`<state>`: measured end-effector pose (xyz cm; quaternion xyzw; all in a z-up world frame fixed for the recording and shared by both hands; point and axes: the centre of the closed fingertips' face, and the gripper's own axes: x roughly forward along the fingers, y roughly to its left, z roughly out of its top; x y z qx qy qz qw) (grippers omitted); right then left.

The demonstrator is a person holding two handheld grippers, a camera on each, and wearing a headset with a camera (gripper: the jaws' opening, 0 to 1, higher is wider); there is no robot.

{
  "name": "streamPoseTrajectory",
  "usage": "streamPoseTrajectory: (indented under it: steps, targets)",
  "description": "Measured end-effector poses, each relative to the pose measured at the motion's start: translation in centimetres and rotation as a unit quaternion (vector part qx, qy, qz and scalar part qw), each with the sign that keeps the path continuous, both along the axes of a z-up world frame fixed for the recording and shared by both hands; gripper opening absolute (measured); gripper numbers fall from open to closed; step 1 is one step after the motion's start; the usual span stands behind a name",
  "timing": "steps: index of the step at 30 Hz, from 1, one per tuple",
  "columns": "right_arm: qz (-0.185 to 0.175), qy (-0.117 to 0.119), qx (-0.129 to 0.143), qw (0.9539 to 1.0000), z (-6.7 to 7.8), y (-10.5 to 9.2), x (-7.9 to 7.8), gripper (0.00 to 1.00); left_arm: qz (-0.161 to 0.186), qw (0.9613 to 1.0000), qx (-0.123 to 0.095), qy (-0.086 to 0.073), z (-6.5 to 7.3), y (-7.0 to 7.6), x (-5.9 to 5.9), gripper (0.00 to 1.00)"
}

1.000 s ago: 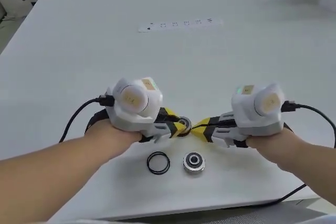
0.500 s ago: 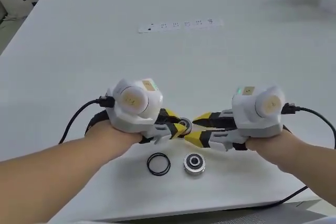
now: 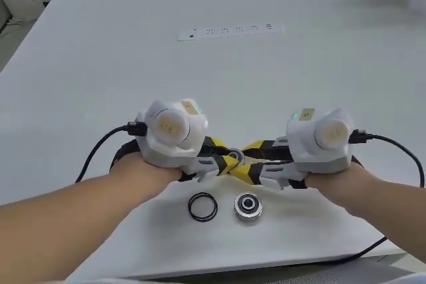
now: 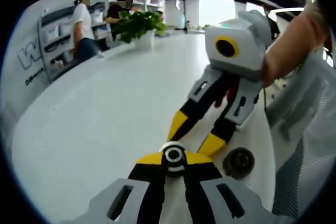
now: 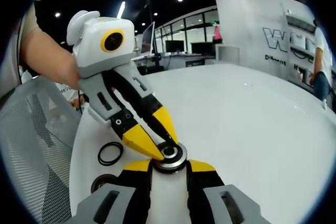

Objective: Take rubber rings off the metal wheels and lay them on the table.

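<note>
Head view: both grippers meet tip to tip, low over the near part of the white table (image 3: 219, 84). The left gripper (image 3: 223, 158) is clenched on a small metal wheel with a black rubber ring on its rim (image 3: 233, 157), held just above the tabletop. The right gripper (image 3: 246, 164) comes at it from the right. Nearer the person lie a loose black rubber ring (image 3: 202, 206) and, just right of it and apart from it, a bare metal wheel (image 3: 247, 206). Left gripper view: its own yellow tips pinch the held wheel, and the right gripper's jaws stand spread, released, with tips just beside the wheel. Right gripper view: the wheel sits between its own parted tips; I cannot tell whether the pads touch the rim. Judgement: the step in hand is peeling this ring. It is best done with the left clamp firm on the wheel, the right tips catching only the rubber and rolling it off sideways. Room: the table's near edge lies close behind the loose parts, so the ring is better laid farther in. Wide bare tabletop runs out to the white power strip (image 3: 229, 30).
</note>
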<state>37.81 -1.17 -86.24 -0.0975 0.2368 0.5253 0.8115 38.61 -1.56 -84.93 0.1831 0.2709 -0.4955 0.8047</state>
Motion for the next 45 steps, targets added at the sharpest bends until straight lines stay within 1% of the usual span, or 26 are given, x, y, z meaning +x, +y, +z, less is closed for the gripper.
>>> streamPoseTrajectory:
  steps: [4, 8, 13, 18, 19, 23, 28, 30, 33, 35, 37, 38, 39, 43, 45]
  targets:
    - [-0.002, 0.003, 0.000, 1.0000, -0.1, -0.4, -0.2, 0.20, 0.000, 1.0000, -0.001, 0.000, 0.0, 0.0, 0.0, 0.13]
    - [-0.005, 0.008, 0.000, 1.0000, -0.2, -0.7, -0.3, 0.14, 0.001, 1.0000, -0.001, 0.000, 0.0, 0.0, 0.0, 0.13]
    - [-0.006, 0.010, 0.000, 0.9999, -0.2, -0.9, -0.3, 0.11, 0.002, 1.0000, -0.002, 0.001, 0.0, 0.0, 0.0, 0.13]
    - [-0.011, 0.014, 0.000, 0.9998, -0.3, -1.2, -0.2, 0.04, 0.004, 1.0000, -0.001, 0.001, -0.1, 0.0, 0.0, 0.13]
    - [-0.013, 0.017, 0.002, 0.9998, -0.3, -1.2, -0.2, 0.03, 0.004, 1.0000, -0.001, 0.001, -0.1, 0.0, 0.0, 0.13]
    - [-0.016, 0.020, 0.005, 0.9997, -0.3, -1.2, -0.2, 0.02, 0.004, 1.0000, -0.001, 0.001, -0.1, 0.0, 0.0, 0.13]
    - [-0.033, 0.042, 0.020, 0.9984, -0.2, -1.5, -0.1, 0.00, 0.003, 1.0000, 0.000, 0.000, -0.1, 0.0, 0.0, 0.13]
    - [-0.044, 0.057, 0.031, 0.9969, -0.2, -1.6, 0.0, 0.00, 0.002, 1.0000, 0.001, -0.001, -0.1, 0.0, 0.0, 0.13]
    - [-0.056, 0.079, 0.046, 0.9943, -0.1, -1.7, 0.1, 0.00, 0.002, 1.0000, 0.002, -0.002, -0.1, 0.0, 0.0, 0.13]
    - [-0.062, 0.088, 0.052, 0.9928, 0.0, -1.7, 0.0, 0.00, 0.002, 1.0000, 0.002, -0.003, -0.1, 0.0, 0.0, 0.13]
    - [-0.080, 0.118, 0.078, 0.9867, 0.2, -1.6, 0.1, 0.00, 0.002, 1.0000, 0.002, -0.003, -0.1, 0.0, 0.0, 0.13]
    - [-0.090, 0.134, 0.082, 0.9834, 0.2, -1.8, 0.0, 0.00, 0.002, 1.0000, 0.002, -0.004, -0.1, 0.0, 0.0, 0.13]
    - [-0.095, 0.143, 0.094, 0.9807, 0.3, -1.9, 0.1, 0.00, 0.003, 1.0000, 0.001, -0.004, -0.1, 0.0, 0.0, 0.13]
    - [-0.110, 0.167, 0.117, 0.9728, 0.6, -2.2, 0.1, 0.00, 0.003, 1.0000, 0.002, -0.004, -0.1, 0.0, 0.0, 0.13]
    - [-0.120, 0.183, 0.135, 0.9665, 0.8, -2.1, 0.2, 0.00, 0.004, 1.0000, 0.002, -0.004, -0.1, 0.0, 0.0, 0.13]
